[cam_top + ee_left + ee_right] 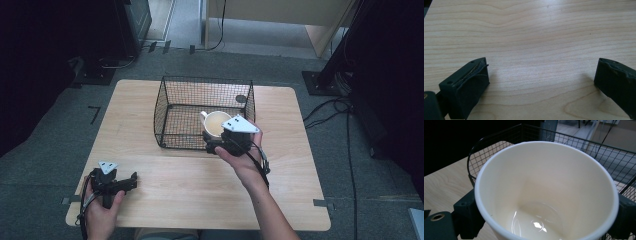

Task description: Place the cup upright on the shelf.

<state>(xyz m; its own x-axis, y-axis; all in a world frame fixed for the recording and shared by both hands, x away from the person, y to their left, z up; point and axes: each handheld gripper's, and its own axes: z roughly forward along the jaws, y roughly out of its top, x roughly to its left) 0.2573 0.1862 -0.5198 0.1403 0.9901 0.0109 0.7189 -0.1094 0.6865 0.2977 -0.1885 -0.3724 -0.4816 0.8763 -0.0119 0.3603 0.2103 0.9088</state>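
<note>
A cream mug (pixel 216 123) is held upright at the near right rim of a black wire basket (pixel 172 112) in the high view. My right gripper (pixel 225 140) is shut on the mug, a jaw on each side of its wall. The right gripper view looks down into the empty, glossy mug (pixel 546 195), with the basket's mesh (pixel 579 143) behind it. My left gripper (pixel 131 181) rests at the table's near left corner. Its two black fingers (pixel 471 82) stand wide open over bare wood, nothing between them.
The light wooden table (pixel 190 190) stands on grey carpet. The basket sits at its centre back. Cables (pixel 345 130) trail over the floor on the right, and dark equipment stands (pixel 330 75) flank the table's far corners.
</note>
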